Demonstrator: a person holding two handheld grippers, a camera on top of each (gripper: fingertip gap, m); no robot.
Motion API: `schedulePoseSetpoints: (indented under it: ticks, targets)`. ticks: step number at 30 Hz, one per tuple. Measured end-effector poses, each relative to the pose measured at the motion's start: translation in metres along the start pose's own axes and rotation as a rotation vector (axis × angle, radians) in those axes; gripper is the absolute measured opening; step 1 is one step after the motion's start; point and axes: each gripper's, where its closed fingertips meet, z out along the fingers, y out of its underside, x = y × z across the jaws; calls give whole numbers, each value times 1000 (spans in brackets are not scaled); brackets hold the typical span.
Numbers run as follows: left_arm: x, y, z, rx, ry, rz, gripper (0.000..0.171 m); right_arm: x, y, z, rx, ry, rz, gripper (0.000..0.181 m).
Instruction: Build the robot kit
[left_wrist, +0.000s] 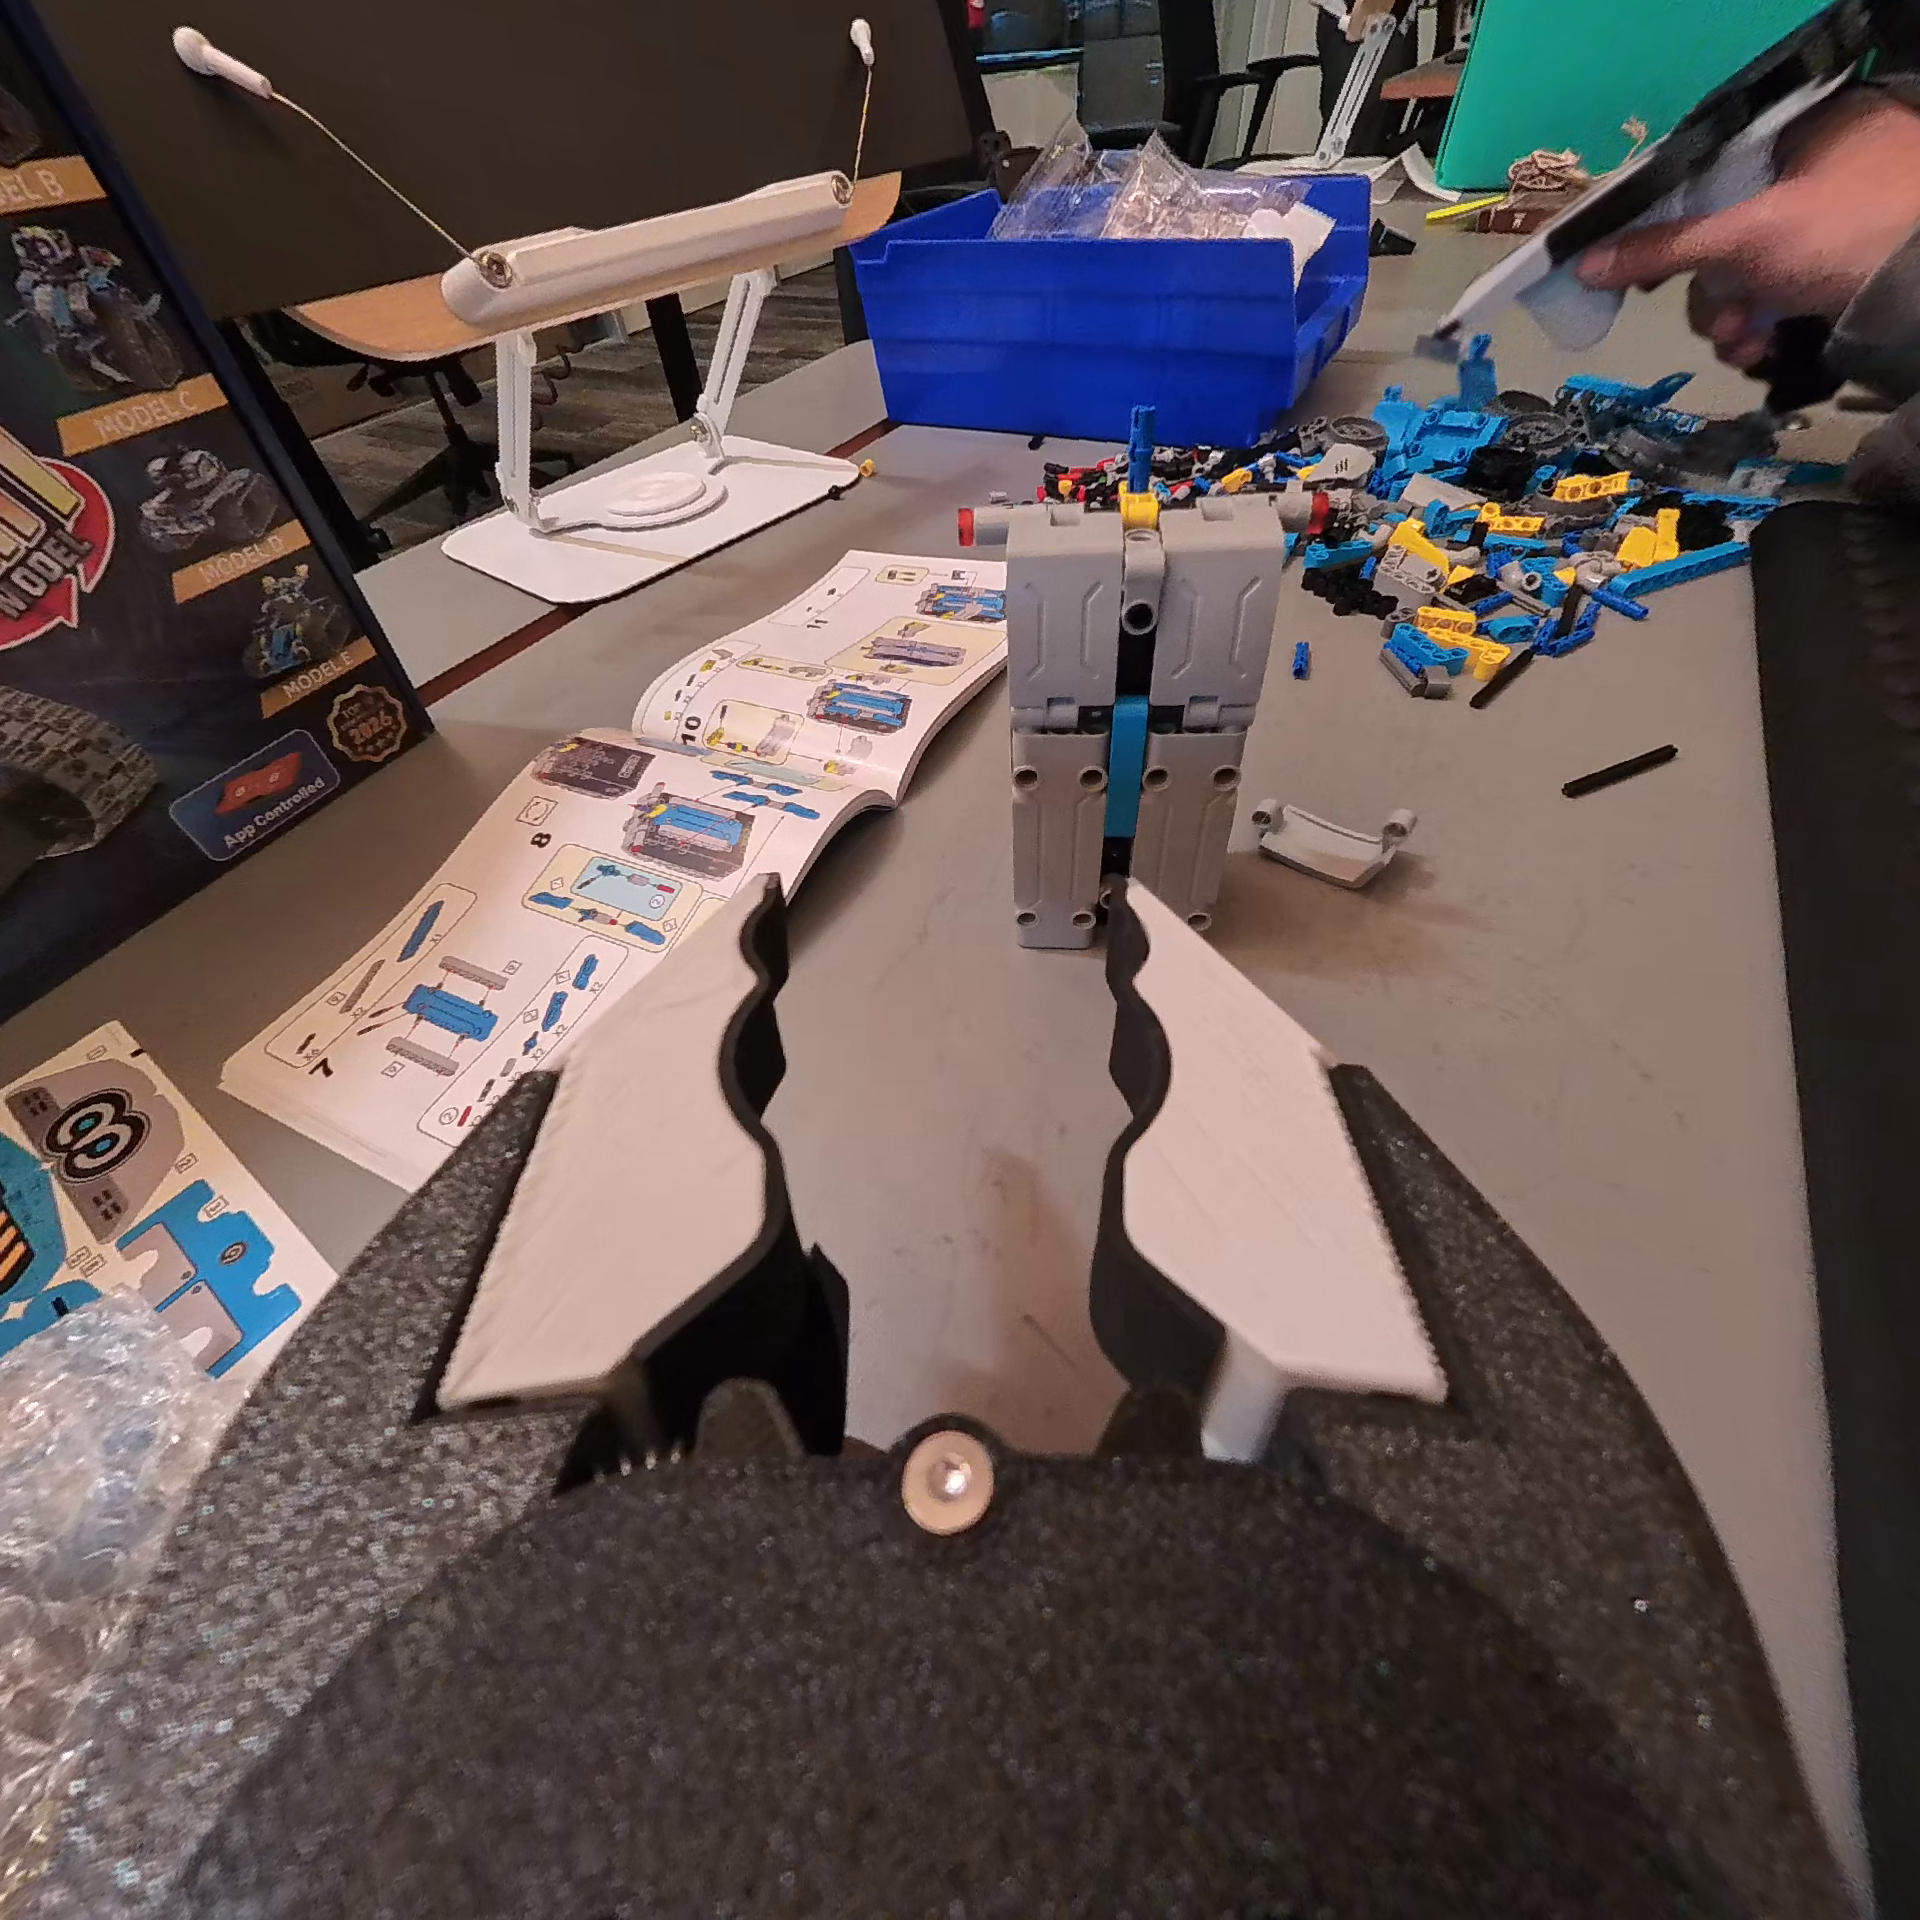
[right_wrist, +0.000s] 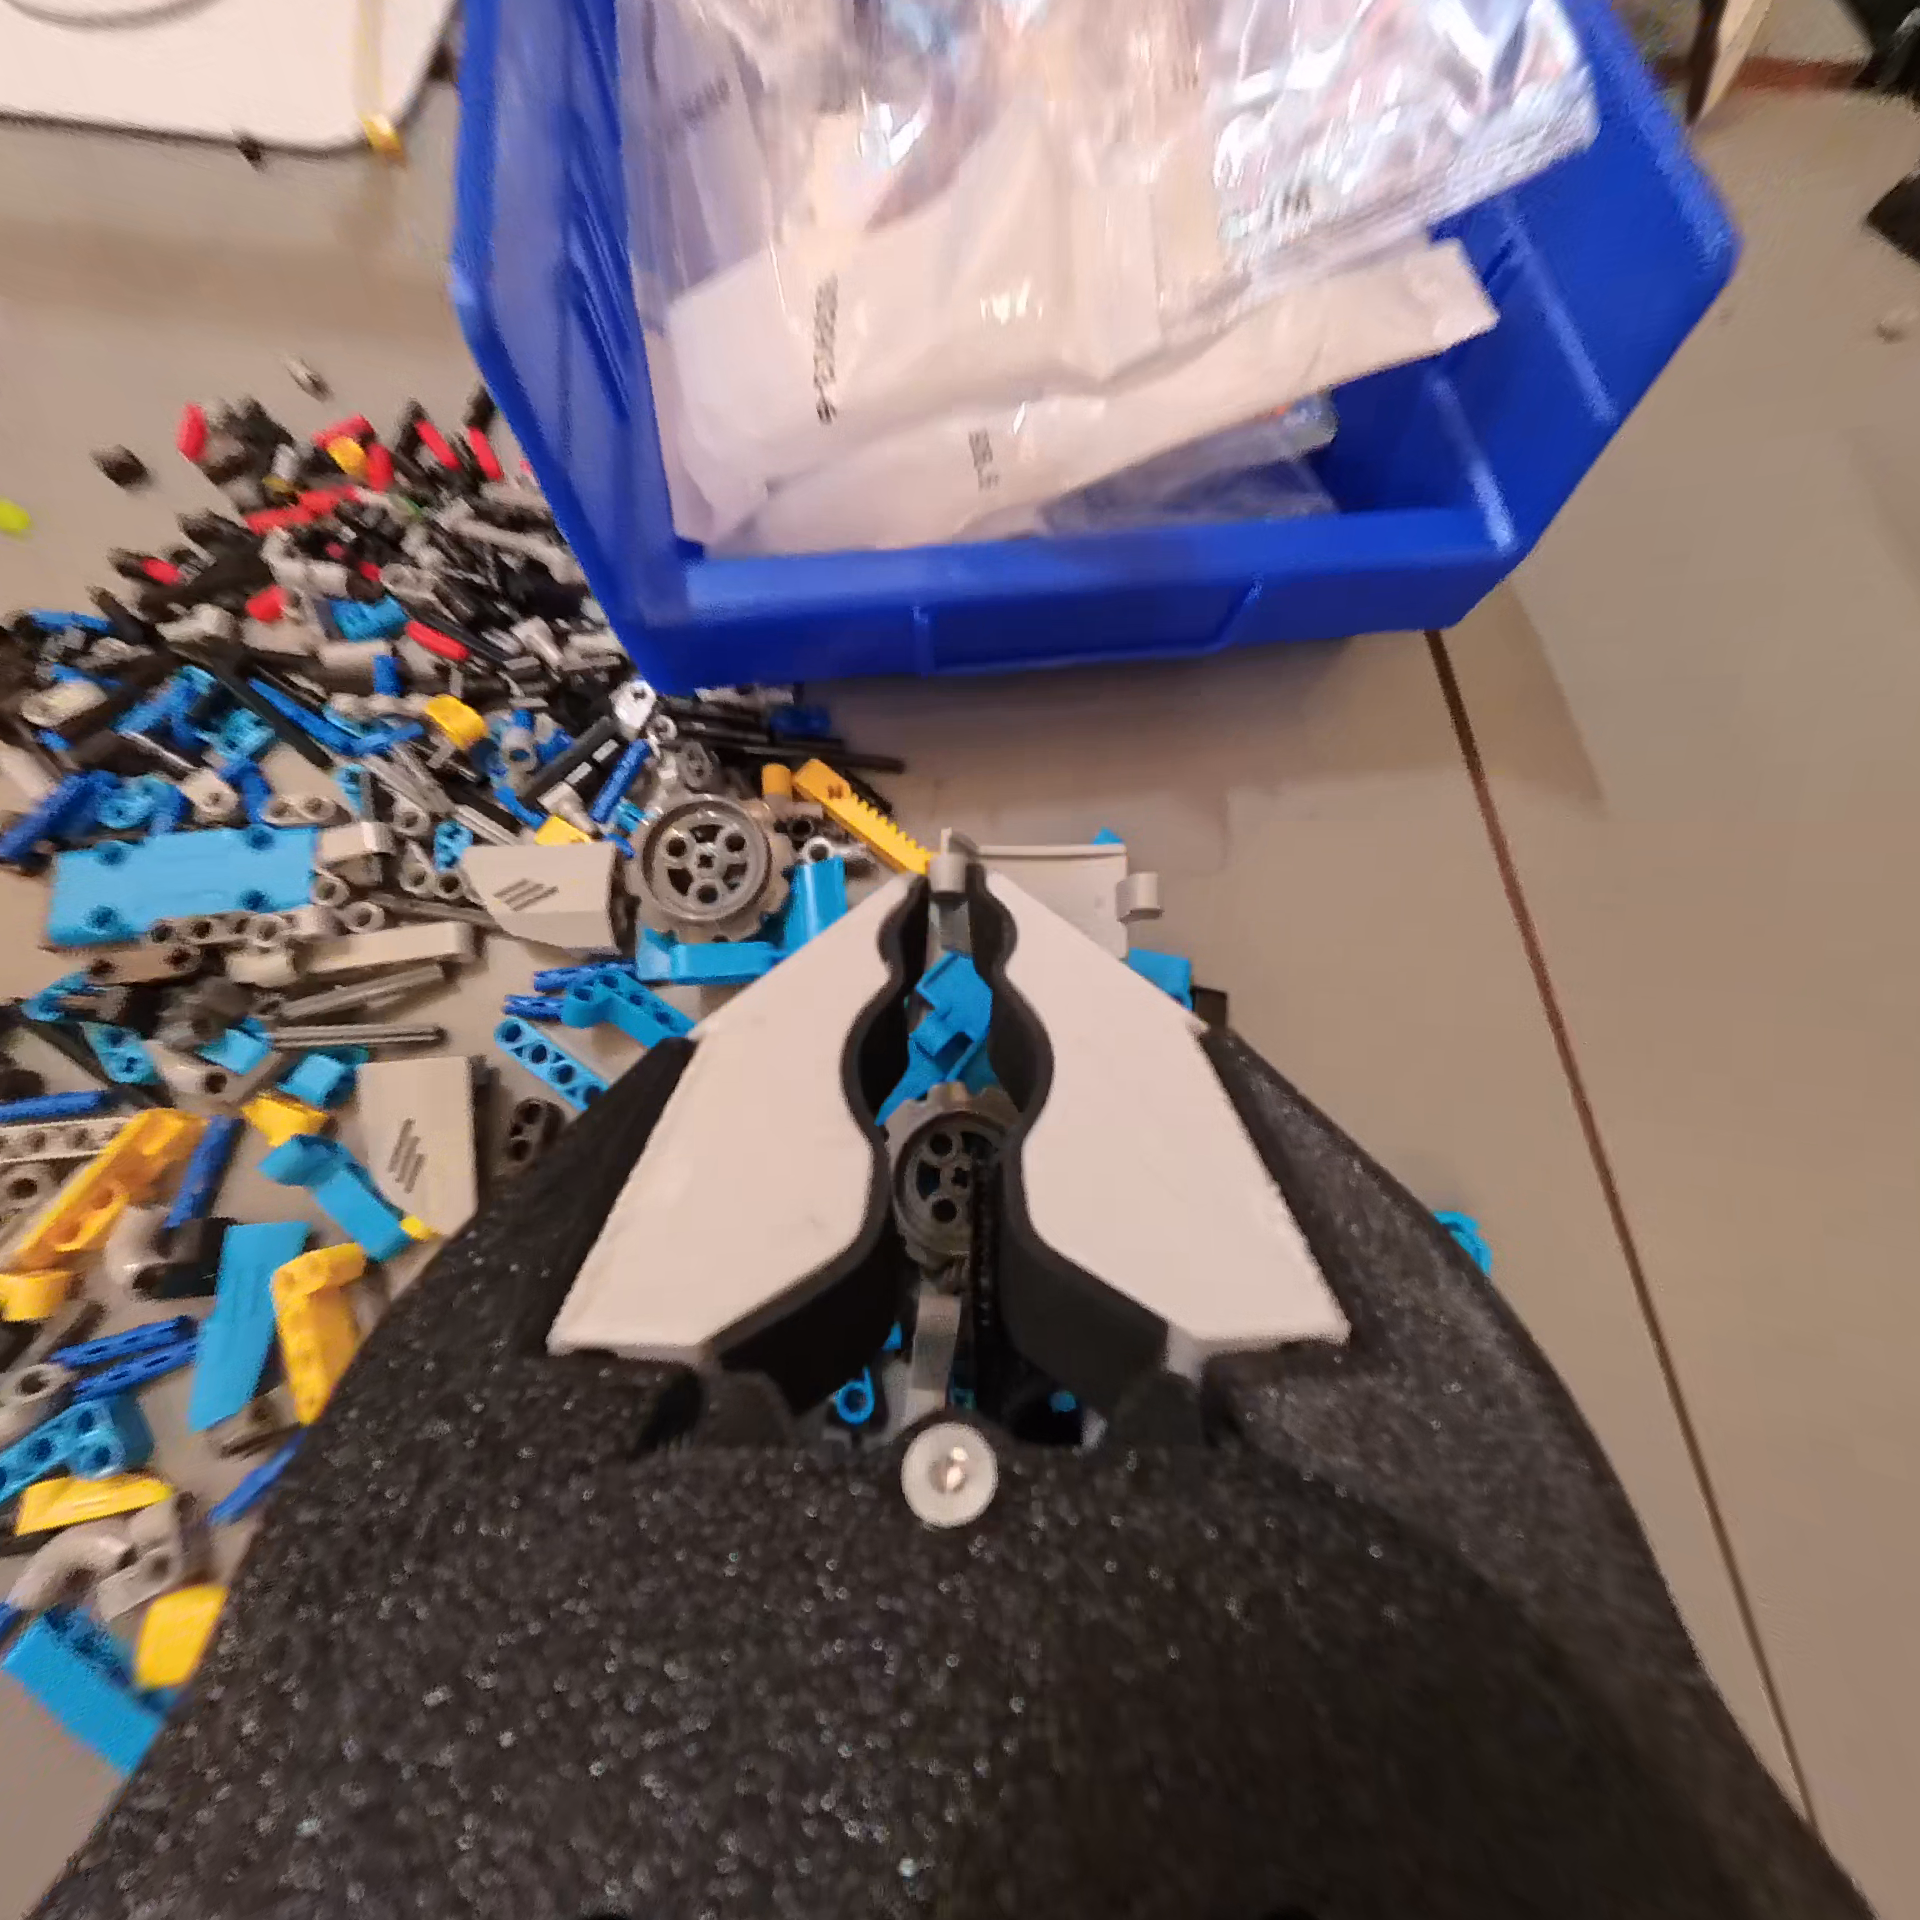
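Lower centre of the left wrist view: left gripper (left_wrist: 945, 904) hovering over bare grey table (left_wrist: 935, 1091), jaws standing wide apart and holding nothing. Just past the right fingertip, touching or nearly so, standing upright at centre frame: a grey block assembly (left_wrist: 1138, 707) with a blue strip down its middle. Lying left of it, an open instruction booklet (left_wrist: 665, 831); at lower left, a sticker sheet (left_wrist: 135, 1195) and crumpled bubble wrap (left_wrist: 73, 1455). Resting just right of the assembly, a small grey curved piece (left_wrist: 1335, 842). Farther back at upper right, sprawling: a pile of loose bricks (left_wrist: 1507, 540), with a blue bin (left_wrist: 1091, 322) of clear bags behind it and a white stand (left_wrist: 644, 416) at upper left. Reaching in at the top right corner, blurred: the right gripper (left_wrist: 1496, 301) in a person's hand (left_wrist: 1745, 249).

Showing only in the right wrist view: right gripper (right_wrist: 951, 883) lowered into the near edge of that pile (right_wrist: 312, 935), jaws drawn nearly together and pinching a slim grey brick piece (right_wrist: 948, 883) at the tips. Lying under the fingers, a dark gear wheel (right_wrist: 945, 1164) and blue parts. Sitting close behind, upper centre, the bin (right_wrist: 1039, 613). Running along the right of the frame, a table seam with open grey surface (right_wrist: 1714, 1039) beyond it.
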Motion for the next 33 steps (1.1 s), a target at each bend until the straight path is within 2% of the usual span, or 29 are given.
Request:
schedulePoseSetpoints:
  ticks: [5, 8, 10, 13, 16, 18, 21, 23, 29, 33]
  targets:
    - [0, 0, 0, -1, 0, 0, 61, -35, -54, -51, 197, -121, -7, 7]
    - [0, 0, 0, 0, -3, -1, 61, -89, -84, -84, 296, -215, -161, 7]
    - [0, 0, 0, 1, -5, 0, 61, -133, -89, -97, 320, -257, -323, 7]
    - [0, 0, 0, -1, -5, 4, 61, -213, -66, -101, 268, -407, -537, 7]
    - [0, 0, 0, 0, -5, 5, 61, -292, -28, -103, 194, -659, -597, 8]
    - [0, 0, 0, 1, -5, 5, 61, -328, -3, -96, 152, -760, -616, 7]
    - [1, 0, 0, 0, -5, 11, 61, -352, 33, -71, 42, -775, -616, 7]
    - [1, 0, 0, -1, -5, 15, 61, -362, 45, -63, 10, -780, -611, 7]
    - [0, 1, 0, -3, 0, 2, 61, -371, 49, -57, 37, -792, -598, 7]
    - [0, 1, 0, -3, 2, 0, 62, -372, 64, -50, 8, -790, -636, 12]
